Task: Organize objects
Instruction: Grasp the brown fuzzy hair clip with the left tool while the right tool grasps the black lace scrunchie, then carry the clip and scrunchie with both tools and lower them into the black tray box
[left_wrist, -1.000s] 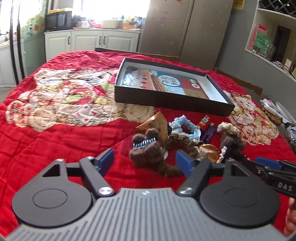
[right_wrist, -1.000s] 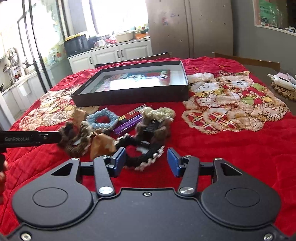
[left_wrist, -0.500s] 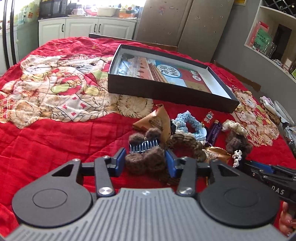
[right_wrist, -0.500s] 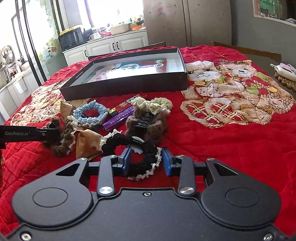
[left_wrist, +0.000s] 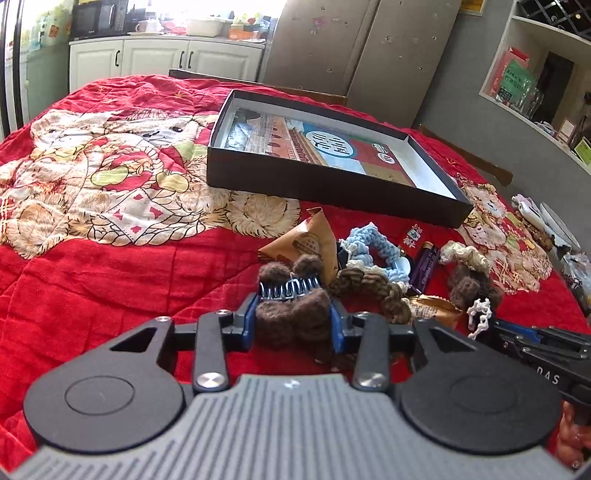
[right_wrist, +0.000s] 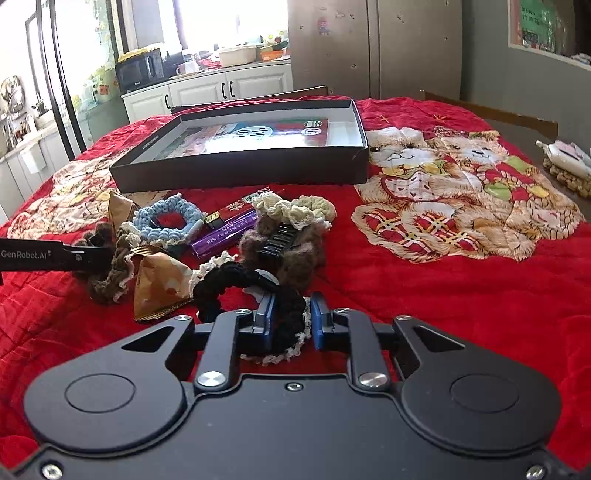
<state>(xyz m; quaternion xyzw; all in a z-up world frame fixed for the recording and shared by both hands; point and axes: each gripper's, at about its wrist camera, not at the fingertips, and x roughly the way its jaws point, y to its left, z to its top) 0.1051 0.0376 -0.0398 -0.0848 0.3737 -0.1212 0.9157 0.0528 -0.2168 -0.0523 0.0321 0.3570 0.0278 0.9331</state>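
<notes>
both grippers have sunk toward the pile on the red quilt (left_wrist: 110, 280) and their jaws have just been closing; left gripper (left_wrist: 293, 319) now pinches the brown fuzzy hair claw (left_wrist: 291, 314) at the pile's near edge; right gripper (right_wrist: 290, 319) squeezes the black scrunchie (right_wrist: 240, 280) with its cream lace trim; the open black box (right_wrist: 240, 173) lies beyond the pile.
</notes>
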